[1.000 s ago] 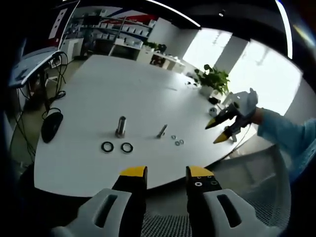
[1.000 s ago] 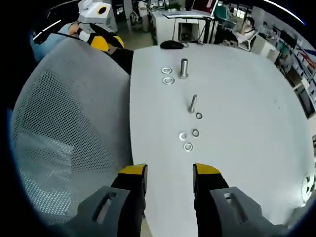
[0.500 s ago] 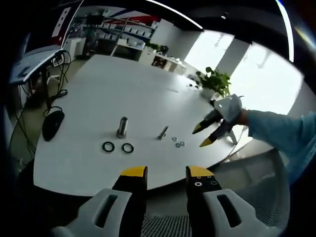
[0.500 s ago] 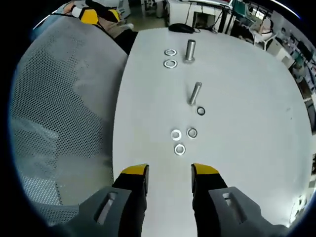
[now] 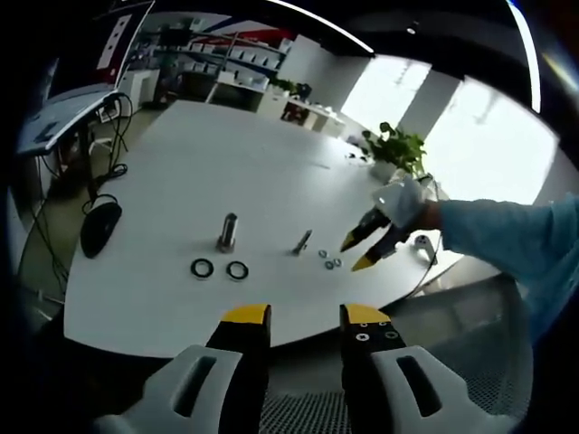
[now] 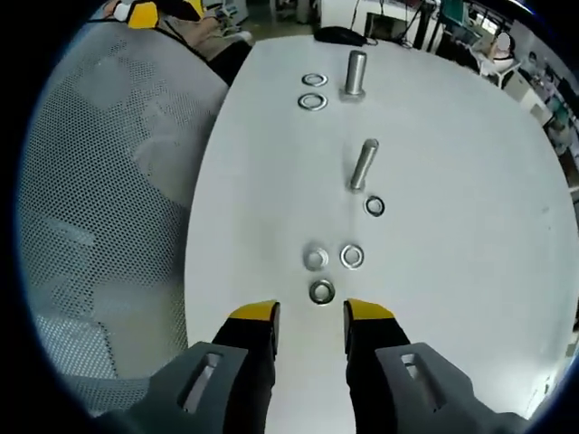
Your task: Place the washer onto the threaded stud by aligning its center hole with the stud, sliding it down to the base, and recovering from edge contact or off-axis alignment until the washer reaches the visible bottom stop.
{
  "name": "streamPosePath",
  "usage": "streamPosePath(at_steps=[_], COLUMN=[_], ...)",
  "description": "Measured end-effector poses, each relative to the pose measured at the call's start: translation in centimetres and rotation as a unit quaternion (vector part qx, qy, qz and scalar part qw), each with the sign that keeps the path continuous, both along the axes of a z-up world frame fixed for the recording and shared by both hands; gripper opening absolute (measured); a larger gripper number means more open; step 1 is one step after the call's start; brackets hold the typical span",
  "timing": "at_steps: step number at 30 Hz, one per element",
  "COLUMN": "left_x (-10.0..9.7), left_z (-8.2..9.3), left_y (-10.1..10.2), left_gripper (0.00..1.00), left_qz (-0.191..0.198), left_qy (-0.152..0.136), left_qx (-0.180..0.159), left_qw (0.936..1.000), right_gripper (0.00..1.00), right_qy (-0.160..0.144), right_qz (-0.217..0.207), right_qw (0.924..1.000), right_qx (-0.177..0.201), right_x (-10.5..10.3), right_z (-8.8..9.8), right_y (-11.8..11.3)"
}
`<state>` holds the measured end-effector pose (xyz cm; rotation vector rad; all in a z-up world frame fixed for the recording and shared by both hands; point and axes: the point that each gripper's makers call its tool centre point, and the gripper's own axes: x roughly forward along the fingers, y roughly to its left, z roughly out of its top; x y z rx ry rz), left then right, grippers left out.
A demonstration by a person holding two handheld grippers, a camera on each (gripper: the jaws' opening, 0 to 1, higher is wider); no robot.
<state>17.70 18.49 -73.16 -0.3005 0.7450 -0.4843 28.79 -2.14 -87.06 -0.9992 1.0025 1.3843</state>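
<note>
Yellow-tipped right gripper (image 6: 310,314) jaws stand apart, empty, just short of a washer (image 6: 321,291).

Broad white counter (image 5: 226,163), grey mesh chair back (image 6: 99,226), leafy green potted plant (image 5: 393,145) before bright windows (image 5: 479,136), distant storage shelves (image 5: 204,63).

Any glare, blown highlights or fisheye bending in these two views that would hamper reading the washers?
Left gripper view: windows behind the plant are blown out, table edge bows, washers tiny. Right gripper view: even light, small washers sharp, faint shadows, table edges curve outward.
</note>
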Motion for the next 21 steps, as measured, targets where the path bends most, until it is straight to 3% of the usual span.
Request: streamPosePath(at_steps=[6, 10, 12, 17, 21], left_x=[0.0, 0.0, 0.1, 0.1, 0.1], left_z=[0.0, 0.0, 0.0, -0.1, 0.0], left_y=[-0.1, -0.1, -0.1, 0.0, 0.1], left_gripper=[0.29, 0.29, 0.29, 0.29, 0.29], left_qz=[-0.002, -0.002, -0.001, 0.002, 0.005], left_qy=[0.002, 0.003, 0.003, 0.004, 0.003], left_qx=[0.0, -0.002, -0.002, -0.003, -0.005], left_qw=[1.0, 1.0, 1.0, 1.0, 1.0], right_gripper=[0.3, 0.3, 0.28, 0.25, 0.24], right_qy=[0.003, 0.0, -0.006, -0.007, -0.022], right_qz=[0.006, -0.013, 0.004, -0.002, 0.03], right_qw=[0.9999, 0.9997, 0.9997, 0.9999, 0.9989], right_qx=[-0.013, -0.019, -0.021, -0.015, -0.028], right_x=[0.3, 0.9, 1.0, 1.2, 1.0], right_z=[-0.5, -0.8, -0.7, -0.8, -0.8], right_y=[-0.1, 0.0, 0.0, 0.6, 0.6])
